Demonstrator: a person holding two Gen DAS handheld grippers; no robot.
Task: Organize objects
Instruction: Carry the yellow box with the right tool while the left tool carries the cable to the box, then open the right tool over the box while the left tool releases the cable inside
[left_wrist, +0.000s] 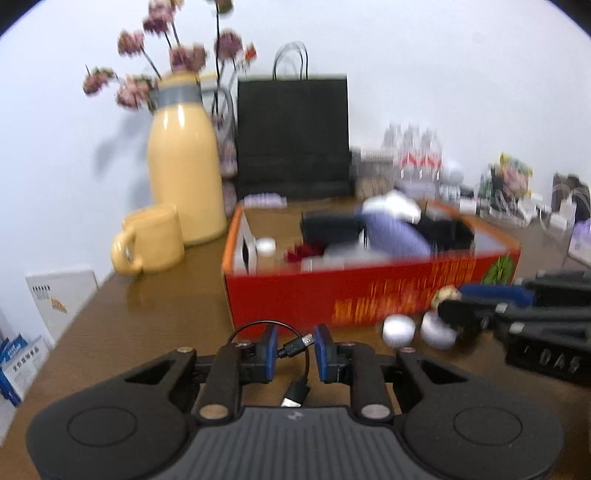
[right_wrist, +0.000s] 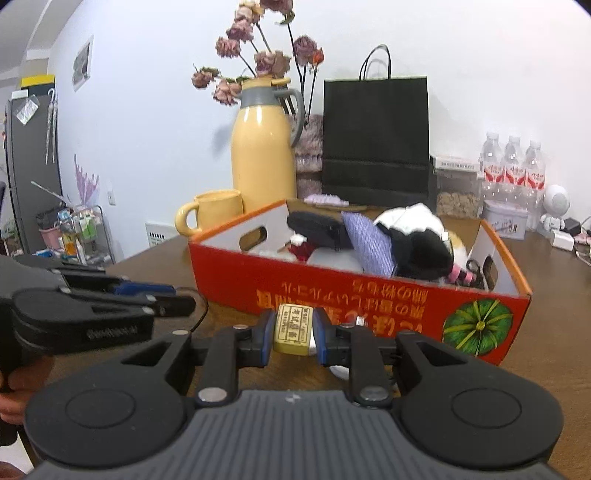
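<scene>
A red cardboard box (left_wrist: 369, 295) (right_wrist: 332, 291) stands on the brown table, holding a black-and-white plush toy (right_wrist: 417, 236), a purple item and a black pouch. My left gripper (left_wrist: 296, 349) is close in front of the box. One plug of a black USB cable (left_wrist: 295, 345) spans the gap between its blue pads, and the rest of the cable hangs below. My right gripper (right_wrist: 294, 332) is shut on a small yellowish labelled block (right_wrist: 293, 328) just before the box's front wall. The left gripper (right_wrist: 177, 301) also shows at the left of the right wrist view.
A yellow thermos jug (right_wrist: 262, 155) with dried flowers, a yellow mug (left_wrist: 151, 243) and a black paper bag (right_wrist: 375, 140) stand behind the box. Two white round pieces (left_wrist: 399, 328) lie by the box front. Water bottles (right_wrist: 513, 166) and small clutter fill the back right.
</scene>
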